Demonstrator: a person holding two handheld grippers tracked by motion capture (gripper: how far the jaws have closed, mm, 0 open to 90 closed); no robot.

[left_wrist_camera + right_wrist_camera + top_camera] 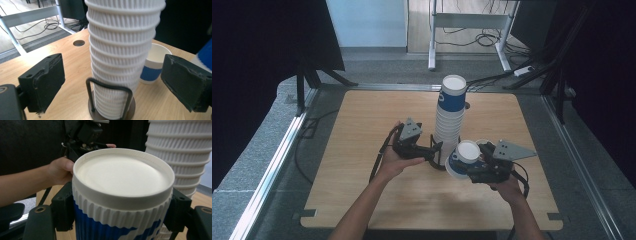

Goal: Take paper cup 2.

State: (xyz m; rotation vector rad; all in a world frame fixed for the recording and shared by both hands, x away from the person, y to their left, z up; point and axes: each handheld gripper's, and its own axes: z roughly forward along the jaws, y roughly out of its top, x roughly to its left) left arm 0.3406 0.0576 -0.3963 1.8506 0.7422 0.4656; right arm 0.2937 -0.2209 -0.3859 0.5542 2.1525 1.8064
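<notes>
1. The cup, inverted, sits clamped between the right gripper's jaws, its white base toward the lens, held just beside the stack's foot.
2. The stack of inverted cups stands in a wire holder near the table's middle; the holder likely keeps the tower upright.
3. The left gripper has its jaws wide open either side of the stack's base, touching nothing, probably ready to steady it.
4. One more cup stands upright behind the stack, apparently empty.
</notes>
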